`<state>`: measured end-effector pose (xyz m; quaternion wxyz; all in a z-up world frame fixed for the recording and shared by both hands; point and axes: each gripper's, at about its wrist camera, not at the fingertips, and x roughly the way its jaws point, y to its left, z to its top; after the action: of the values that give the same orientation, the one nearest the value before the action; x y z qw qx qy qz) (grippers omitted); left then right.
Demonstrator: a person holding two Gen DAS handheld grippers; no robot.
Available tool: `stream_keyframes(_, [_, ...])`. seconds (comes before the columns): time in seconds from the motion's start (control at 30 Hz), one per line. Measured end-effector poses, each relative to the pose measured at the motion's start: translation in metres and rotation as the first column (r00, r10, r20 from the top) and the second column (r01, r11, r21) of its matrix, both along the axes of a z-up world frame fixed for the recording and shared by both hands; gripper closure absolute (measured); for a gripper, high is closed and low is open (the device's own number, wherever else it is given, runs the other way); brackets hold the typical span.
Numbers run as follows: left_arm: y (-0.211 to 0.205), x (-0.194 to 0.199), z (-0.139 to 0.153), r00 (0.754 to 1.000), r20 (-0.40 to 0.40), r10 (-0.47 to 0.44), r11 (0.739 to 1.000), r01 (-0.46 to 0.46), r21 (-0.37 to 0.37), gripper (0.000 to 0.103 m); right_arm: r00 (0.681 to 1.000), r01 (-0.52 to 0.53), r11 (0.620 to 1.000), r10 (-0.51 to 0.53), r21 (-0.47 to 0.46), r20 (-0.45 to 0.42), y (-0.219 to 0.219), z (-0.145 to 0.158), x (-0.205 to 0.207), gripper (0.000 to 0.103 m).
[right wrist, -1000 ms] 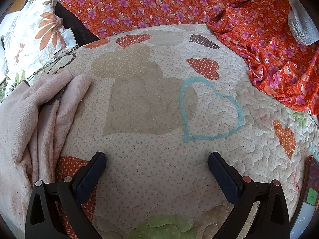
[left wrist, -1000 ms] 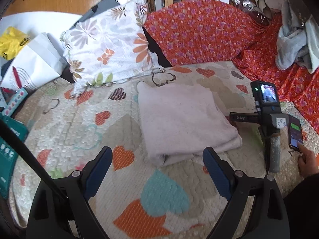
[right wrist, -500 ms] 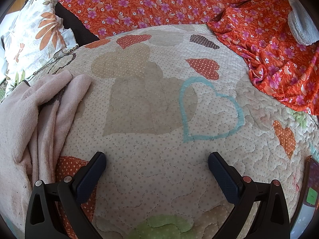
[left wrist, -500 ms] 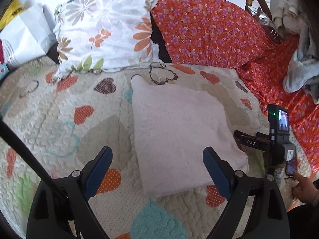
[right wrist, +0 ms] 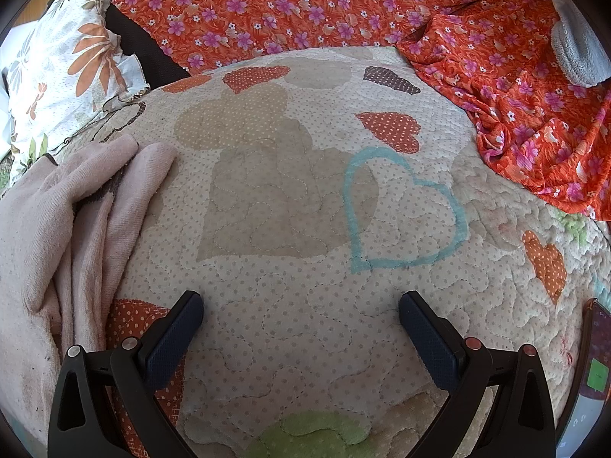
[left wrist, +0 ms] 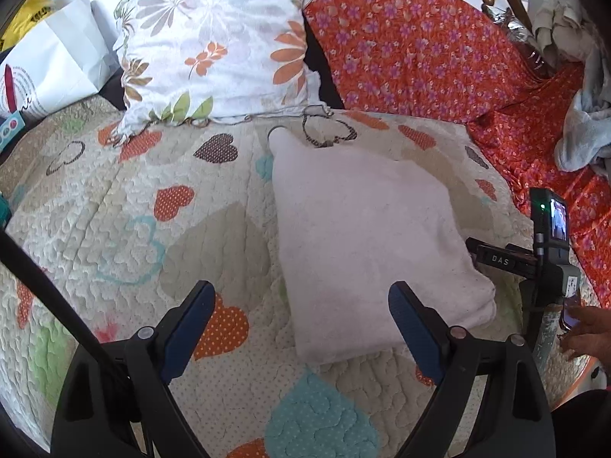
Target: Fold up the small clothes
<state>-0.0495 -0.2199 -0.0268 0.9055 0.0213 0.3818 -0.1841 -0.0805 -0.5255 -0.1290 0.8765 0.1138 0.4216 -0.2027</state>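
Note:
A pale pink garment [left wrist: 366,236] lies folded into a rough rectangle on the heart-patterned quilt [left wrist: 133,210]. My left gripper [left wrist: 301,305] is open and empty, hovering just short of the garment's near edge. In the right wrist view the garment's layered edge [right wrist: 57,229] lies at the left. My right gripper [right wrist: 301,316] is open and empty, low over bare quilt [right wrist: 290,206] to the right of the garment. The right gripper's body [left wrist: 550,252] shows in the left wrist view beside the garment's right edge.
A floral pillow [left wrist: 217,45] leans at the back. An orange flowered cloth [left wrist: 412,53] covers the back and right side. White paper bags [left wrist: 49,65] stand far left. Grey clothes [left wrist: 584,129] are piled at far right. A phone [right wrist: 595,374] lies at the right edge.
My left gripper moved forward and left over the quilt, so the folded garment now sits closer and more centred. The right gripper has not moved.

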Motion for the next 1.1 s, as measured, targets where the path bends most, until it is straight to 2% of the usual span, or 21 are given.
stream_keyframes(0.17, [0.017,0.020,0.012,0.998,-0.028,0.048,0.998,-0.049,-0.028,0.012,1.000,0.000,1.000,0.000,0.000,0.000,0.000,0.000,0.000,0.000])
stream_keyframes(0.3, [0.026,0.052,0.017,0.990,-0.111,0.092,0.992,-0.101,-0.076,0.012,1.000,0.005,1.000,-0.006,-0.024,-0.017,0.003,-0.001,0.003,0.000])
stream_keyframes(0.43, [0.022,0.075,0.004,0.981,-0.173,0.082,0.989,-0.101,-0.106,0.012,1.000,0.006,1.000,-0.006,-0.006,-0.001,0.000,-0.001,0.001,0.000])
stream_keyframes(0.53, [0.020,0.077,-0.010,0.982,-0.179,0.060,0.988,-0.084,-0.128,0.012,1.000,0.006,1.000,-0.006,-0.007,-0.009,0.001,0.000,0.001,0.000])
stream_keyframes(0.63, [0.015,0.080,-0.024,0.972,-0.236,0.022,0.990,-0.054,-0.128,0.012,0.999,0.019,1.000,-0.018,0.011,-0.031,0.001,0.001,0.001,0.000])
stream_keyframes(0.8, [0.008,0.074,-0.024,0.977,-0.212,-0.025,0.992,-0.001,-0.122,0.012,0.996,0.059,0.997,-0.056,0.050,-0.070,0.000,0.003,0.003,0.000])
stream_keyframes(0.93, [0.001,0.070,-0.030,0.980,-0.196,-0.043,0.995,0.024,-0.098,0.012,0.995,0.070,0.995,-0.065,0.067,-0.080,-0.001,0.004,0.001,0.000])
stream_keyframes(1.03, [-0.010,0.066,-0.050,0.980,-0.196,-0.035,0.999,0.031,-0.020,0.012,0.992,0.065,0.996,-0.057,0.064,-0.110,0.001,0.005,0.004,0.000])
stream_keyframes(1.1, [-0.020,0.063,-0.069,0.970,-0.236,-0.053,0.997,0.063,0.038,0.011,0.992,0.062,0.996,-0.054,0.065,-0.117,0.000,0.005,0.005,0.000])
